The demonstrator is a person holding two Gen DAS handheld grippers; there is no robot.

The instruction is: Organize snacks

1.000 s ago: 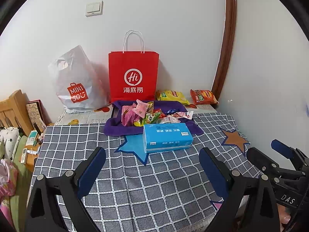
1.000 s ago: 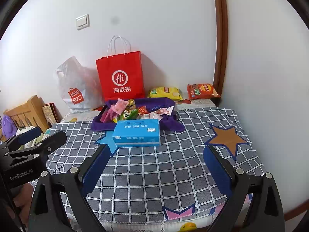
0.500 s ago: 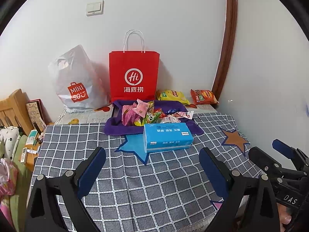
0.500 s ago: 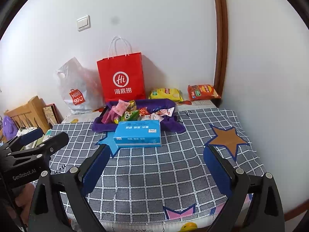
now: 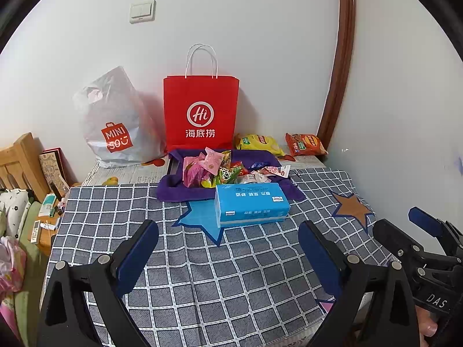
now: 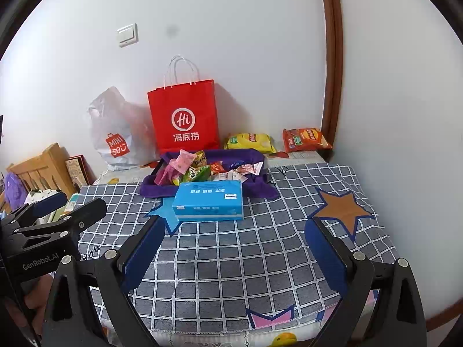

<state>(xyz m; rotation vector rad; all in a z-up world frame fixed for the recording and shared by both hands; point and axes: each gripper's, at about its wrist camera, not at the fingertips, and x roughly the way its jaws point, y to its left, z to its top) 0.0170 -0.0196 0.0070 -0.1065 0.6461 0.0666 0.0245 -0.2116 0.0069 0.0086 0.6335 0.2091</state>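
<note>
A purple cloth tray (image 5: 173,186) (image 6: 260,186) at the back of the table holds several small wrapped snacks (image 5: 214,163) (image 6: 199,169). A yellow chip bag (image 5: 259,143) (image 6: 250,141) and an orange chip bag (image 5: 305,144) (image 6: 305,138) lie behind it by the wall. A blue tissue pack (image 5: 251,204) (image 6: 209,199) lies in front of the tray. My left gripper (image 5: 228,245) is open and empty above the near table. My right gripper (image 6: 234,244) is open and empty beside it, to the right.
A red paper bag (image 5: 201,112) (image 6: 183,115) and a grey Miniso plastic bag (image 5: 115,124) (image 6: 115,133) stand against the back wall. The checked tablecloth (image 5: 202,274) (image 6: 231,260) covers the table. A wooden bed frame (image 5: 20,159) and clutter lie left. A wall stands right.
Both views have shifted very slightly; the scene sits a touch lower in the right wrist view. Nothing on the table has moved and both grippers stay open.
</note>
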